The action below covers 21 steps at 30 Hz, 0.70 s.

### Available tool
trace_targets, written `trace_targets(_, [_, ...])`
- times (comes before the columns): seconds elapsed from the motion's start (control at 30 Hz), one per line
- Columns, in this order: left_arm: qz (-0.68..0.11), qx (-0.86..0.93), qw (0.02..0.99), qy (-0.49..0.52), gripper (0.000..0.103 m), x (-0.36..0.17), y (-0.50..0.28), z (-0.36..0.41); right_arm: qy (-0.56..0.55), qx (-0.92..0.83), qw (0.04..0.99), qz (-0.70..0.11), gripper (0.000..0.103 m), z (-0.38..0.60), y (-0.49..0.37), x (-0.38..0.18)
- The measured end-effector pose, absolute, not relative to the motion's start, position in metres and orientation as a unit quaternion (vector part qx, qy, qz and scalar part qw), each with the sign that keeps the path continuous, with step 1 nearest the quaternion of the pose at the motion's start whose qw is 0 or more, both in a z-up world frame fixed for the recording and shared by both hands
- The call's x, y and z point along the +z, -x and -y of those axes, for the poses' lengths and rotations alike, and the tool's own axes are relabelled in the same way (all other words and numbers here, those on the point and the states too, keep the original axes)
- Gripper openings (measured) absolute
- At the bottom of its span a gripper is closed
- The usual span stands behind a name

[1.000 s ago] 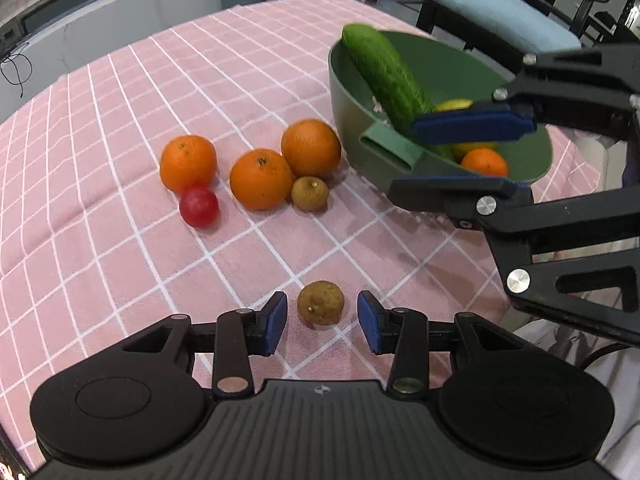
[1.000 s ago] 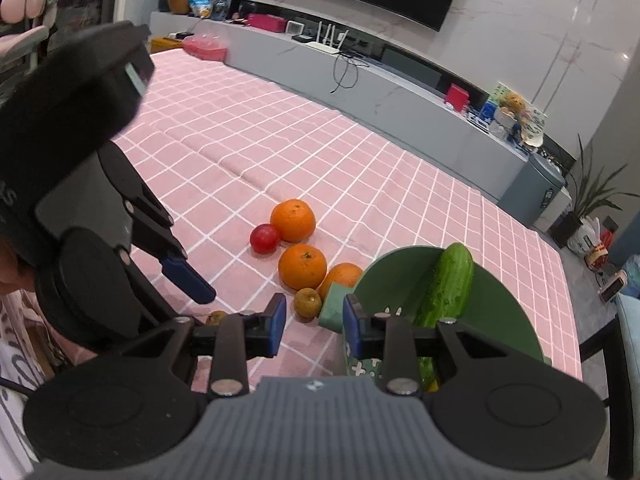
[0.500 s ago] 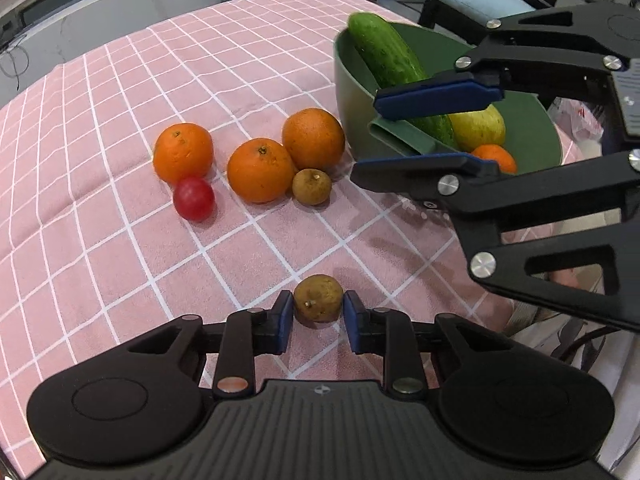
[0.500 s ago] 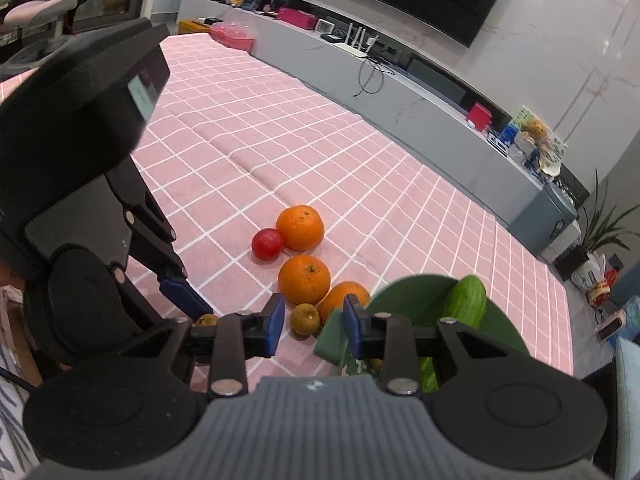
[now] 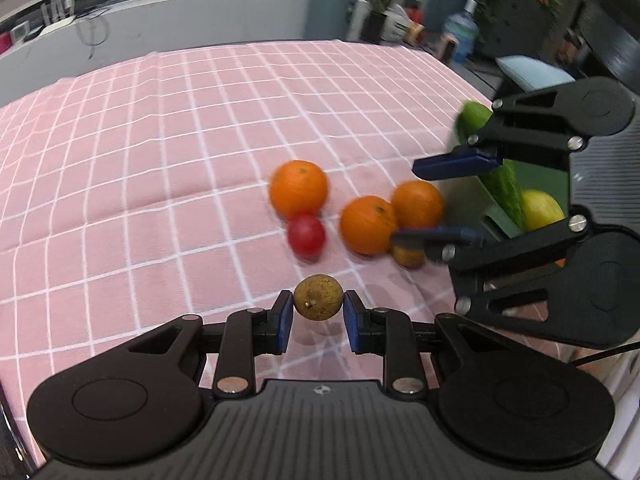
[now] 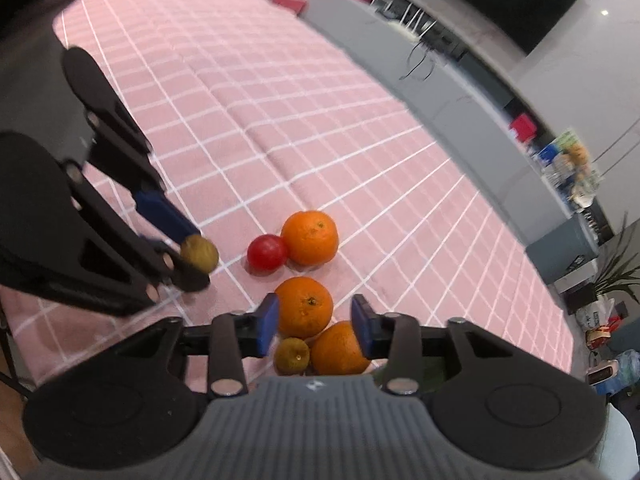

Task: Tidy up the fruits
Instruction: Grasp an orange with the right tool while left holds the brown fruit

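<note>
While the left gripper [image 5: 318, 315] jaws pinch the small round brown fruit [image 5: 318, 297] above the pink checked table [image 5: 160, 160], right gripper [image 6: 316, 326] jaws gape wide (empty) over three oranges [image 6: 304, 307].

Pink checked tablecloth [image 5: 168, 152] under 3 oranges [image 5: 298, 189]

No legible text, label, brand name, number or sign appears in either view. The only mark is a small pale round emblem [image 5: 319, 390] moulded into the ribbed grey plastic housing at the base of each gripper, seen also in the right wrist view [image 6: 314, 385]; it carries no readable characters. Packages and boxes on the distant grey counter are too blurred to read.
</note>
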<state>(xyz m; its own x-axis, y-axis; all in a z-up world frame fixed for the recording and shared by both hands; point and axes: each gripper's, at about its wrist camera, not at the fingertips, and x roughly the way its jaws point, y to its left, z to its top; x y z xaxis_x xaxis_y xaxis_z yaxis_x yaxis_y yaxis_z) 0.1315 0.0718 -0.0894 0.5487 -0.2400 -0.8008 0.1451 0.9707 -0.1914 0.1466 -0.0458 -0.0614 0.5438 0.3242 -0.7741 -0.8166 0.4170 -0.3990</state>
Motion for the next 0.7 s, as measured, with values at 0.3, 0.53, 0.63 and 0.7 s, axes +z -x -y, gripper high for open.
trace_targets(0.3, [-0.454,-0.108,0.882,0.064,0.03,-0.086,-0.126,-0.083,0.419,0.364,0.744,-0.372,0.043,0.022,-0.175,-0.082])
trace_targets(0.53, [-0.457,-0.108,0.881,0.059,0.03,-0.086,-0.126,-0.081,0.414,0.363,0.737,-0.393,0.041,0.017,-0.181,-0.091])
trace_targets(0.63, [-0.456,-0.106,0.882,0.058,0.03,-0.085,-0.128,-0.079,0.411,0.361,0.739,-0.394,0.04,0.018,-0.182,-0.089])
trace_targets(0.7, [-0.454,-0.103,0.883,0.056,0.03,-0.083,-0.127,-0.079,0.403,0.361,0.743,-0.393,0.039,0.02,-0.182,-0.088])
